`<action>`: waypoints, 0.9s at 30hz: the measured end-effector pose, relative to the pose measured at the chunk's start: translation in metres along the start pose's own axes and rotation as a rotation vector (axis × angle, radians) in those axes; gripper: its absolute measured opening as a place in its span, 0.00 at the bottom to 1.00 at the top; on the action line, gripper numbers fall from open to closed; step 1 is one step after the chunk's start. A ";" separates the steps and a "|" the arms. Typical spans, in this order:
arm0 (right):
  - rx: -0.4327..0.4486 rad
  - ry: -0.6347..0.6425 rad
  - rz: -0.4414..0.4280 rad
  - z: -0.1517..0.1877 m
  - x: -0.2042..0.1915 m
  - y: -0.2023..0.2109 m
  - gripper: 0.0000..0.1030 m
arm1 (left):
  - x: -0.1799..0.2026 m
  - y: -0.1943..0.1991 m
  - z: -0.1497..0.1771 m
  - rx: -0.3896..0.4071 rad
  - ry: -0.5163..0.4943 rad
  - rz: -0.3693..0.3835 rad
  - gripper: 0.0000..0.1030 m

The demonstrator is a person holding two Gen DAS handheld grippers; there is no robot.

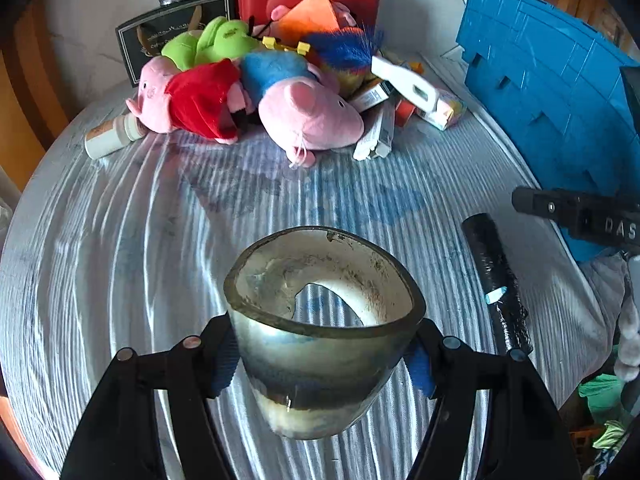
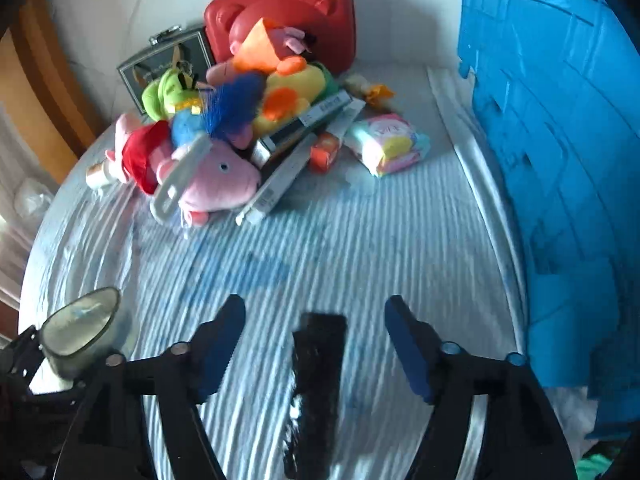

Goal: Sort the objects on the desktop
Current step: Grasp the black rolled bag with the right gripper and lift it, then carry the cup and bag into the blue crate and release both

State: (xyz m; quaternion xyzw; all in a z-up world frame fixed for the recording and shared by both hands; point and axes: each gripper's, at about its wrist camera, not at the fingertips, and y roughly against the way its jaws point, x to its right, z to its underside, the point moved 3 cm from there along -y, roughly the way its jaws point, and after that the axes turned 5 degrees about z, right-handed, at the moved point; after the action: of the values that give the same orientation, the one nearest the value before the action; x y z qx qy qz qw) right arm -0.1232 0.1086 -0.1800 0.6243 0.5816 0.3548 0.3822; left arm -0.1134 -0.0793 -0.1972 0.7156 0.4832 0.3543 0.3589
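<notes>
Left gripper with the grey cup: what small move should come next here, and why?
Probably carry the grey cup toward the blue crate at the right. The left gripper is clamped on it, above the striped cloth, while the right gripper stands open over the black tube lying between its fingers.

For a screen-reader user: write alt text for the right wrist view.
The open right claw hovers over a black tube lying on a striped cloth, its pads clear of it. Beyond sits a pile of plush toys and boxes before a red case, with a blue crate at right.
</notes>
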 end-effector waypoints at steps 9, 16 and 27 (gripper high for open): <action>-0.206 -0.031 0.023 0.067 -0.005 -0.045 0.43 | 0.029 -0.029 0.010 -0.039 -0.105 -0.007 0.65; -0.131 -0.016 0.015 0.068 -0.014 -0.039 0.33 | 0.030 -0.017 0.010 -0.020 -0.118 0.012 0.65; 0.235 0.042 -0.037 0.012 -0.024 0.092 0.33 | 0.058 0.081 -0.042 0.262 -0.167 0.043 0.65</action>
State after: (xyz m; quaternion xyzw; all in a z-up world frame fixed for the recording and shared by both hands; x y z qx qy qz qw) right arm -0.0721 0.0812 -0.1032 0.6462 0.6386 0.2902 0.3007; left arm -0.0973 -0.0392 -0.0980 0.7935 0.4784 0.2351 0.2937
